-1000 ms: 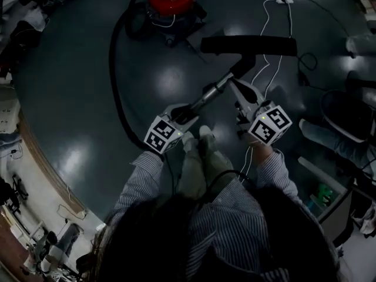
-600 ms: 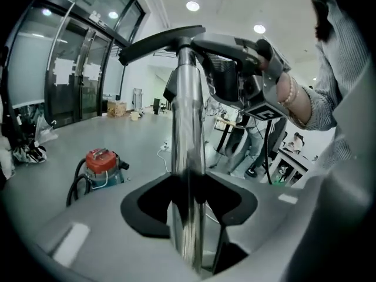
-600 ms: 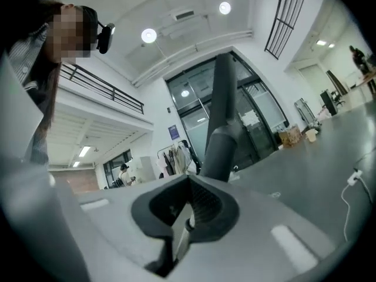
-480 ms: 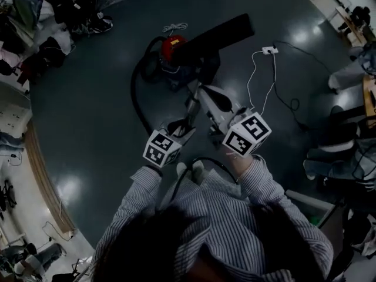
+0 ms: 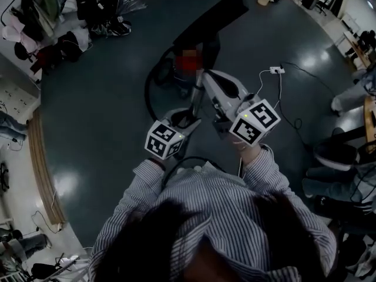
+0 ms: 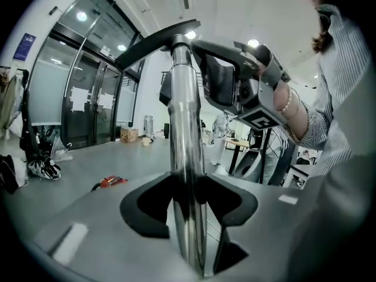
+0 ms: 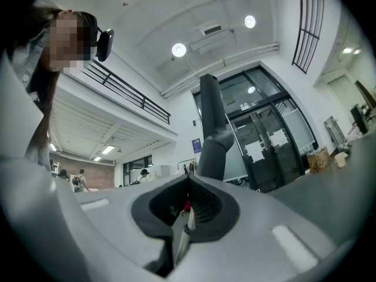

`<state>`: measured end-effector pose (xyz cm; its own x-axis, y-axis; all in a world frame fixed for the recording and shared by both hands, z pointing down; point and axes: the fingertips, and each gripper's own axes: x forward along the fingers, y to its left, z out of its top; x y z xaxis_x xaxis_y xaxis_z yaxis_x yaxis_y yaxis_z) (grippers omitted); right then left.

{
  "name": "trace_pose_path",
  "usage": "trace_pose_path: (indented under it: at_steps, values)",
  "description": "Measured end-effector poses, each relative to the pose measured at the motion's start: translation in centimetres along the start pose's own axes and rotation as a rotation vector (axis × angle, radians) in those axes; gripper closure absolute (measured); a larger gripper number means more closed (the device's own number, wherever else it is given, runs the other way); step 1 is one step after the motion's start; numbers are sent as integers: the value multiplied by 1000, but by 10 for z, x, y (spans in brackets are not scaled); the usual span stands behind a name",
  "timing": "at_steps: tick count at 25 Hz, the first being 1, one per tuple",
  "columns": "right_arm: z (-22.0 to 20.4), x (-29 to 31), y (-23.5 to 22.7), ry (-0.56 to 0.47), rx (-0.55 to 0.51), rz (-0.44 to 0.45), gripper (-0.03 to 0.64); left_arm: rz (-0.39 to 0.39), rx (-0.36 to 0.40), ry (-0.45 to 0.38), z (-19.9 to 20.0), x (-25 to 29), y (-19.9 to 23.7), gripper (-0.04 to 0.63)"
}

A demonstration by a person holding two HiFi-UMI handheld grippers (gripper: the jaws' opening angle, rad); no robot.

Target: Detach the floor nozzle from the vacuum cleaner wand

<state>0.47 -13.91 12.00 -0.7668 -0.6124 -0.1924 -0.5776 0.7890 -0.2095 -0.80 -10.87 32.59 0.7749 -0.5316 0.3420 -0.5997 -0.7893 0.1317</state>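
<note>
The chrome wand [image 5: 195, 98] rises from my left gripper [image 5: 189, 121], which is shut around it; the tube fills the gap between its jaws [image 6: 187, 157]. The black floor nozzle [image 5: 214, 19] sits on the wand's far end, lifted off the floor and tilted [image 6: 155, 40]. My right gripper [image 5: 204, 79] is shut, its tips against the side of the wand just below the nozzle's dark grey neck [image 7: 212, 140]. Only a thin bright sliver shows between its closed pads. The right gripper [image 6: 232, 78] also shows beside the tube.
The red canister [image 5: 188, 60] stands on the dark floor beyond the grippers, with its black hose [image 5: 154, 90] looping left. A white cable and power strip [image 5: 276, 70] lie to the right. Seated people's legs [image 5: 346, 101] are at the right, and clutter [image 5: 53, 34] at the upper left.
Both grippers have come up with the wand. The nozzle has left the floor and swung up and away, and the wand now stands steeper.
</note>
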Motion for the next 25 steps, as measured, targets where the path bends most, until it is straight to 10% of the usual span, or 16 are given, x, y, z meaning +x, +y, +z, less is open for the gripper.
trace_pose_path:
  at_steps: [4, 7, 10, 19, 25]
  values:
    - [15, -8, -10, 5, 29, -34, 606, 18, 4, -13, 8, -15, 8, 408]
    - [18, -4, -30, 36, 62, -65, 394, 24, 11, -7, 2, -18, 12, 408]
    - [16, 4, -25, 54, 160, 32, 350, 20, 19, 17, -16, -17, 3, 408]
    - [-1, 37, -13, 119, 334, 148, 347, -8, 47, 69, -31, -12, -6, 407]
    - [-7, 33, -14, 183, 267, 180, 453, -47, 54, 68, -38, -8, -15, 407]
